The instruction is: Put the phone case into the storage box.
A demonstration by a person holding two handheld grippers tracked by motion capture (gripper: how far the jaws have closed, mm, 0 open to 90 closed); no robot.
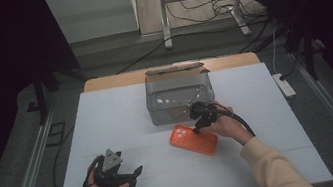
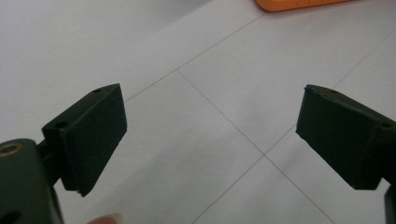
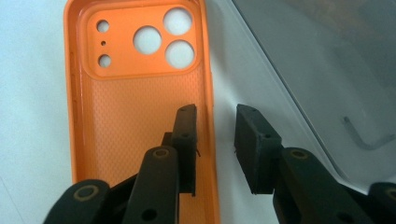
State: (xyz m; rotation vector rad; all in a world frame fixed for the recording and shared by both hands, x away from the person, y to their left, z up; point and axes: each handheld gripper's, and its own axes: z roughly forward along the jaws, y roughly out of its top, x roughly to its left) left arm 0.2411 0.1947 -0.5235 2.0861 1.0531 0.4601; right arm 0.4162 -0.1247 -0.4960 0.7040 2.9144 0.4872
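1. Because the orange phone case (image 3: 140,107) lies hollow side up on the white counter (image 1: 109,128), just in front of the clear box (image 1: 179,96), we can slip one jaw inside its rim.
2. Our right gripper (image 3: 215,135) straddles that long edge, jaws apart, not yet pinching.
3. Our left gripper (image 2: 210,135) rests wide open, well apart.
4. We cannot tell whether the box holds anything.

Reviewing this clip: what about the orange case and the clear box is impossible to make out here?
- Orange phone case, right gripper view: near end cut off by the bottom edge and hidden behind the right gripper.
- Same case, left gripper view: cut off by the top edge.
- Clear box, high view: contents too small and glary to identify.
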